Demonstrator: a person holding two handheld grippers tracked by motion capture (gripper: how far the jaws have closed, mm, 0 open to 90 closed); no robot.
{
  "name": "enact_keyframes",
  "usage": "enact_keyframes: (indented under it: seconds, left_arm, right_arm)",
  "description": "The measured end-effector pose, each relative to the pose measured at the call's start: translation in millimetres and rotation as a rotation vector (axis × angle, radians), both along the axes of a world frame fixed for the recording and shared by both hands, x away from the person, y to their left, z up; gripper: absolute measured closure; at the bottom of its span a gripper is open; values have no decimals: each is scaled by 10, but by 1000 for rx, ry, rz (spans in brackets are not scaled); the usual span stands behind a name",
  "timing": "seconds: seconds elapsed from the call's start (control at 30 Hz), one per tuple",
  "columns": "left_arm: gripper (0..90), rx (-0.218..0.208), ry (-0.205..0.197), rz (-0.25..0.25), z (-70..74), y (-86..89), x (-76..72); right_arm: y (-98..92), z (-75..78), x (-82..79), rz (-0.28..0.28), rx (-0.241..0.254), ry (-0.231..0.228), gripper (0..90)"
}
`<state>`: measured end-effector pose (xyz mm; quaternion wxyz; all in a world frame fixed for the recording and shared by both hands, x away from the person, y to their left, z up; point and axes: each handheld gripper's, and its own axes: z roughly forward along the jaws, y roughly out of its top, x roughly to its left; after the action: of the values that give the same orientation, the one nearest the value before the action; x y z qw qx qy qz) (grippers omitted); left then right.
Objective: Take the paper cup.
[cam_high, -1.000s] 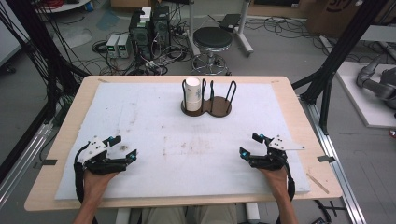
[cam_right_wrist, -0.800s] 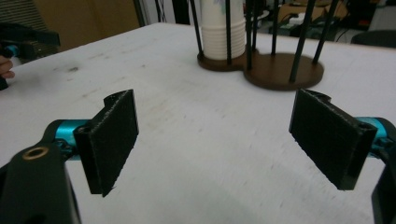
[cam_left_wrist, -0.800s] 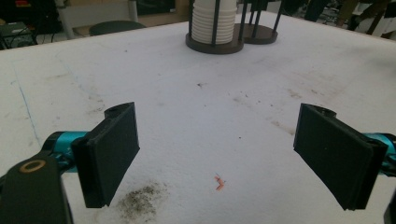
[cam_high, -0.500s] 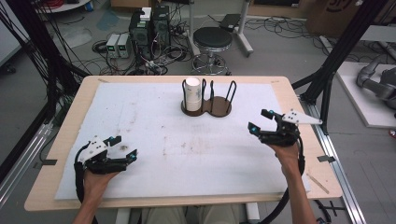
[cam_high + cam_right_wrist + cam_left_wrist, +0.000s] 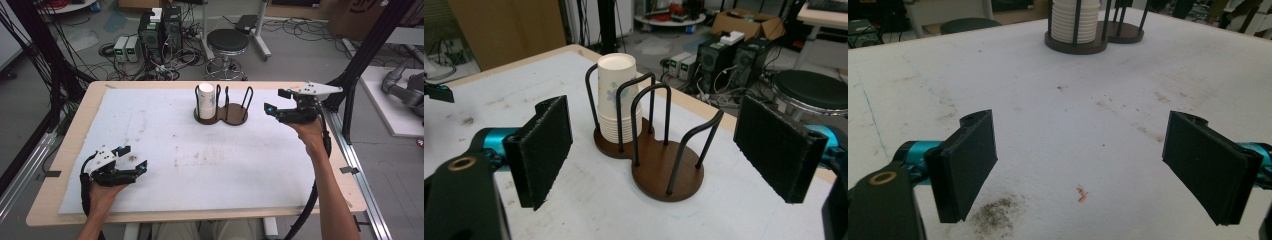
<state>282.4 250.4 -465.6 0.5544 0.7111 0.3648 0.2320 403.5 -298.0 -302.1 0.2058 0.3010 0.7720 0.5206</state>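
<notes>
Cup stack point(image 5: 206, 100) sits upright in the left bay of the two-bay wire holder point(image 5: 221, 106), far-centre on the white mat point(image 5: 200, 165); the right bay is empty.

Left to right:
- left gripper point(image 5: 134, 160): near-left corner of the mat, low over it, well apart from the holder. Jaws wide apart, nothing between them but bare, stained mat in the left gripper view. Looks parked.
- cup stack / holder: the right gripper view has the stack point(image 5: 618, 96) and holder point(image 5: 651, 145) dead ahead, framed between that gripper's jaws, not touching either.
- right gripper point(image 5: 277, 101): raised at the far right, just beside the holder's right bay, pointing left at it. Jaws spread wide, empty.

Step, as I read it: right gripper on approach to the stack, pre-grasp.

Next move needs: get in over the wire hoops rather than through them, straddle the top cup near the rim, close gently since paper will crush, then lift straight up so only one cup comes off.
</notes>
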Motion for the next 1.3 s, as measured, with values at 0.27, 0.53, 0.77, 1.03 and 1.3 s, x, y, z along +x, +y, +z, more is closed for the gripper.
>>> enact_keyframes:
  seconds: [0.27, 0.53, 0.77, 1.03, 1.3]
  left_arm:
    - [139, 15, 1, 2, 3, -16, 1]
    - [140, 21, 3, -2, 2, -23, 3]
    - [140, 20, 5, 0, 2, -24, 8]
    - [140, 18, 9, 0, 1, -22, 13]
    - [140, 17, 17, 1, 1, -22, 20]
  right_arm:
    - [255, 251, 466, 98, -109, 90, 161]
    - [662, 397, 818, 173, -228, 127, 161]
    - [971, 481, 1031, 223, -320, 145, 161]
    - [1330, 465, 1267, 280, -397, 175, 161]
    - [1605, 369, 1431, 314, -458, 213, 161]
